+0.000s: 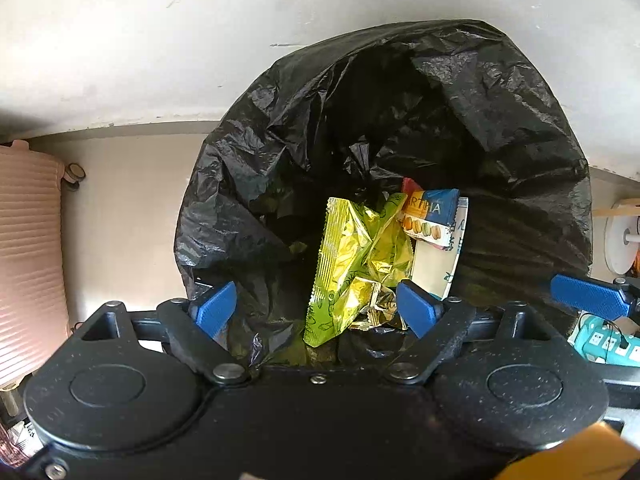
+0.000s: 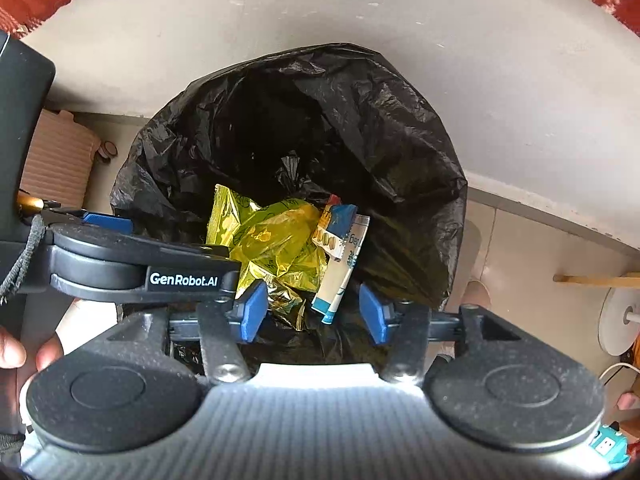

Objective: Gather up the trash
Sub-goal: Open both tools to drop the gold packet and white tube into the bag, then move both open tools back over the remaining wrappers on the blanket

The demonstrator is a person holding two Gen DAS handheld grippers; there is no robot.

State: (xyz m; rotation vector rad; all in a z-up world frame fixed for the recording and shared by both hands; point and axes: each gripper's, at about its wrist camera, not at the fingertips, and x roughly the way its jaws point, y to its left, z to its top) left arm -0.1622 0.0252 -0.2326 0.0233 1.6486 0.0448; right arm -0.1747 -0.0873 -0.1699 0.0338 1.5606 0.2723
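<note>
- While both claws hang over the bin, the left claw (image 1: 316,310) is open wide and holds nothing; its blue fingers (image 1: 214,306) stand well apart.
- The right claw (image 2: 314,312) is also open and empty, with blue pads on both sides of the bin mouth.
- A black bag (image 1: 500,128) lines the bin (image 2: 400,152), which stands on the floor close to a pale wall (image 1: 200,40).
- Trash lies inside the bag: a crumpled yellow-green wrapper (image 1: 352,256), and to its right a blue snack packet (image 1: 430,216) with pictures of macarons, lying on a white packet (image 1: 436,268).
- In the right wrist view the yellow-green wrapper (image 2: 276,240) is between the two claws.
- At the left stands a pink ribbed suitcase (image 1: 28,248).
</note>
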